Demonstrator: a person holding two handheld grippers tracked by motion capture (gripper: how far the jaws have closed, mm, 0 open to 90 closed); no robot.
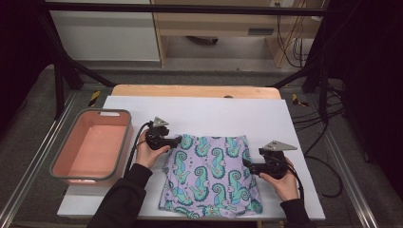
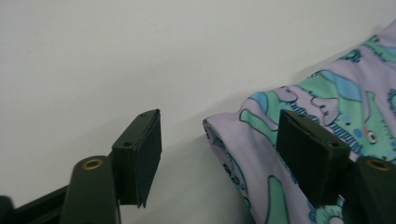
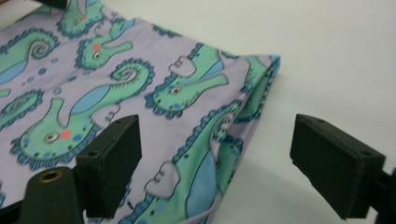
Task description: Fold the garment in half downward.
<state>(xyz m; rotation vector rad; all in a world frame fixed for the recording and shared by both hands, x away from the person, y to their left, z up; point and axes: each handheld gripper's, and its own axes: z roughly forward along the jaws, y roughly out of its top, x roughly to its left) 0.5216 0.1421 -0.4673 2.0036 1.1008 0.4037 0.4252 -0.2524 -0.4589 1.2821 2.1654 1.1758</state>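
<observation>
Both grippers at the side edges of the folded seahorse-print cloth (image 1: 209,175), jaws apart.

Cloth lay flat on the white table cover (image 1: 214,111), right of the pink bin (image 1: 92,147). Left gripper (image 1: 177,140) sat low and level at the cloth's upper left corner, jaws partly open around the edge, not pressing. Right gripper (image 1: 247,165) was level at the right edge, jaws wide, straddling it. Forearms entered from below.

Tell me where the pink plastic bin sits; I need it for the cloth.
In the high view, the pink plastic bin sits at the table's left edge, beside the left gripper.
</observation>
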